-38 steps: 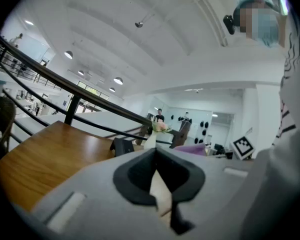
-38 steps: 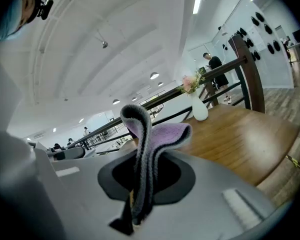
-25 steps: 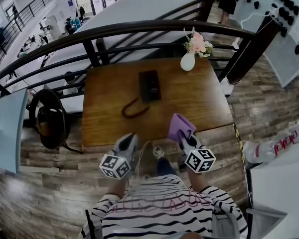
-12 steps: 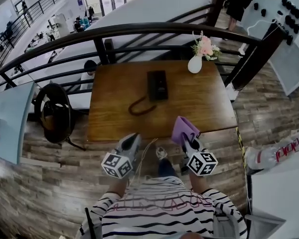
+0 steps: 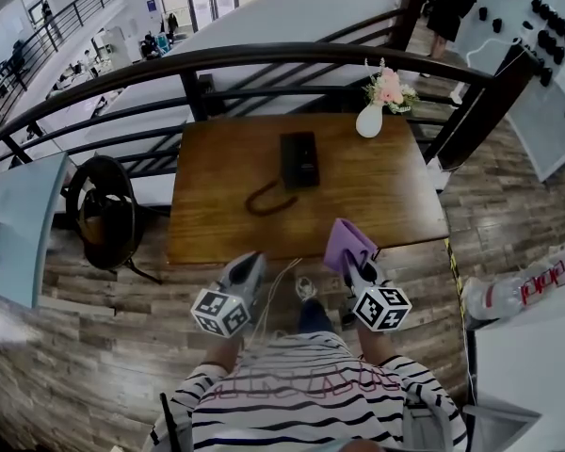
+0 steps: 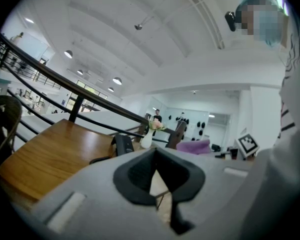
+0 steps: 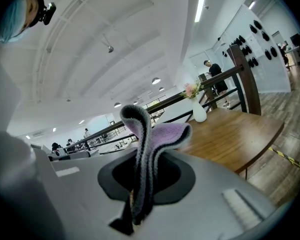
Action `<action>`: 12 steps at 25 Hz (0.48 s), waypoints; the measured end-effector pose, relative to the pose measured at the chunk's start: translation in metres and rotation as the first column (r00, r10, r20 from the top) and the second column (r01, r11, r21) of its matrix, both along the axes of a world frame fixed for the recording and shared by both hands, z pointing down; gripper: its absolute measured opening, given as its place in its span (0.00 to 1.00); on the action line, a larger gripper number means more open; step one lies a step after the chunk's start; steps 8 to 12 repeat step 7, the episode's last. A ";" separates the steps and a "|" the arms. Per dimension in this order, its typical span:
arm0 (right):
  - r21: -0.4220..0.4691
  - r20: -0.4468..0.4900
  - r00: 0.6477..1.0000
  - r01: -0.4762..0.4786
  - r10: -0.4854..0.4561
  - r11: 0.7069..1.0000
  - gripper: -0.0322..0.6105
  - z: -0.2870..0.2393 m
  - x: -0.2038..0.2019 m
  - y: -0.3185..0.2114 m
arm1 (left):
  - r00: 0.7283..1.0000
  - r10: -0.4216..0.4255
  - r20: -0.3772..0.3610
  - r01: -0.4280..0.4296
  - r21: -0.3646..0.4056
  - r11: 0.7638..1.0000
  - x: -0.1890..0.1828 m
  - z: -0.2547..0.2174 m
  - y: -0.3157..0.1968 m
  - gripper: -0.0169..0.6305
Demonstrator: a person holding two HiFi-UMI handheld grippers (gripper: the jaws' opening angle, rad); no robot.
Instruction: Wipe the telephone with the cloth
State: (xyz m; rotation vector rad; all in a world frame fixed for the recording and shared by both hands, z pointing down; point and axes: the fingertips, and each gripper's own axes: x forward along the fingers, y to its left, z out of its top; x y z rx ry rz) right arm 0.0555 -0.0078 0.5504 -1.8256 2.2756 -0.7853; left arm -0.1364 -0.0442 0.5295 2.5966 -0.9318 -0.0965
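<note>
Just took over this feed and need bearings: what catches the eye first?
The purple cloth, pinched in the right gripper, by the wooden table's near edge. Beyond it a black telephone lies mid-table, its cord curling toward the person, and a white vase of pink flowers stands at the far right corner.

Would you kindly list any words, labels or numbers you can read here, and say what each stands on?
No text here can be read for certain.
Red lettering on the white object at the lower right: too blurred to read.
Faint pink lettering across the striped shirt: too faint to read.
</note>
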 end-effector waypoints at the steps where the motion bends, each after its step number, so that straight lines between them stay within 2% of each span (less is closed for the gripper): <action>1: -0.002 0.001 1.000 -0.001 0.001 1.000 0.10 0.000 0.000 0.001 | 1.000 0.000 0.000 0.000 -0.001 1.000 0.000 0.000 0.001 0.03; 12: 0.003 0.003 1.000 -0.001 0.001 1.000 0.10 0.001 -0.002 0.002 | 1.000 -0.007 -0.006 0.007 -0.003 1.000 -0.004 0.001 0.004 0.03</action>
